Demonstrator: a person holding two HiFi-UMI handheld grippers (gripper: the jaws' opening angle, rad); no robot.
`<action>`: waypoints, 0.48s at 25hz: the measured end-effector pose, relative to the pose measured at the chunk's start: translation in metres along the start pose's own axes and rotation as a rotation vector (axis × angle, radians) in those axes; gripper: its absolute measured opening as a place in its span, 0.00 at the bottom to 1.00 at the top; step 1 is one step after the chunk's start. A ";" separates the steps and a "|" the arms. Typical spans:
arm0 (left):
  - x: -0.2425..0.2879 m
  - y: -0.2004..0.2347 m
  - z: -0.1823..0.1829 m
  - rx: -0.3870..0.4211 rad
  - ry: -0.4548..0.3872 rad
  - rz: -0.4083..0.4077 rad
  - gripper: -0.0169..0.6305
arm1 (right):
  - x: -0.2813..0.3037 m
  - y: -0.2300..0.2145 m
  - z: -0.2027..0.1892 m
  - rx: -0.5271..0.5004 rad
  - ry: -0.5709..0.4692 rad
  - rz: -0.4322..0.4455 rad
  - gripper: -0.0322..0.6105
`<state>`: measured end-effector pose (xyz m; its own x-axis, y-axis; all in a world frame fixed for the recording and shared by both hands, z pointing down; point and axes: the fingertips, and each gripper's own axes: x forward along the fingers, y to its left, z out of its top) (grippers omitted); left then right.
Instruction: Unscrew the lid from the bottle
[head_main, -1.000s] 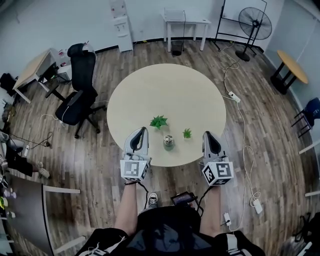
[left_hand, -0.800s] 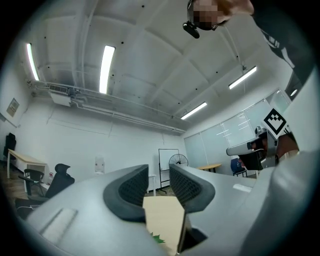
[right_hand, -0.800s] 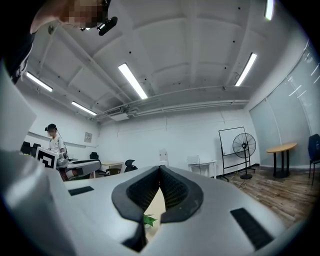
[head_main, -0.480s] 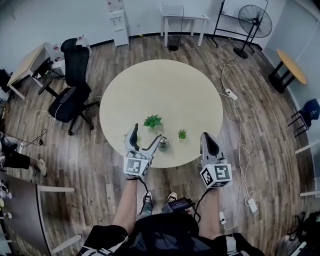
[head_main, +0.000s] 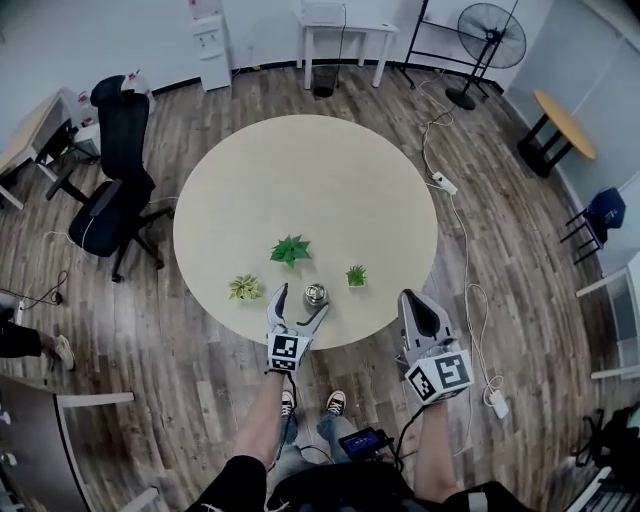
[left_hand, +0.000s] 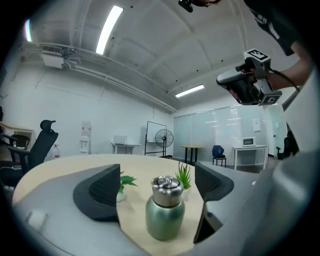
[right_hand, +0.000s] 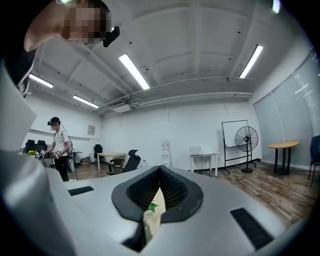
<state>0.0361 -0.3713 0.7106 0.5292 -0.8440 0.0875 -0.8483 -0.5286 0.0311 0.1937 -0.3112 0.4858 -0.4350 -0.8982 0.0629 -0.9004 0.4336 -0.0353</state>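
Observation:
A small green metal bottle (head_main: 316, 295) with a silver screw lid (left_hand: 166, 184) stands upright near the front edge of the round beige table (head_main: 300, 180). My left gripper (head_main: 301, 303) is level at the table's edge, and its jaws have just been opening wide. In the left gripper view the bottle (left_hand: 165, 212) sits in the gap of that gripper (left_hand: 157, 187), and neither dark pad (left_hand: 102, 192) touches it. My right gripper (head_main: 420, 308) hangs off the table's front right edge, held higher. Its jaws (right_hand: 160, 172) are shut with nothing in them.
Three small potted plants (head_main: 290, 248) (head_main: 356, 275) (head_main: 244, 287) stand on the table around the bottle. A black office chair (head_main: 110, 190) is at the left, and a cable with a power strip (head_main: 445, 185) runs at the right. A person (right_hand: 60, 147) stands far off.
My left gripper went from shut to wide open and dropped to table height, closing in on the bottle. The right gripper sank a little and stayed shut.

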 end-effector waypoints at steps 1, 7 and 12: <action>0.005 -0.001 -0.010 -0.005 0.013 -0.003 0.73 | 0.000 0.000 -0.003 -0.001 0.006 0.001 0.06; 0.028 -0.018 -0.057 -0.031 0.092 -0.016 0.73 | -0.008 0.011 -0.024 -0.035 0.066 0.047 0.06; 0.046 -0.018 -0.081 -0.015 0.161 -0.020 0.67 | -0.010 0.015 -0.030 -0.038 0.072 0.064 0.06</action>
<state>0.0738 -0.3931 0.7951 0.5367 -0.8075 0.2449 -0.8387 -0.5424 0.0496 0.1850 -0.2934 0.5142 -0.4892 -0.8619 0.1335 -0.8699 0.4932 -0.0037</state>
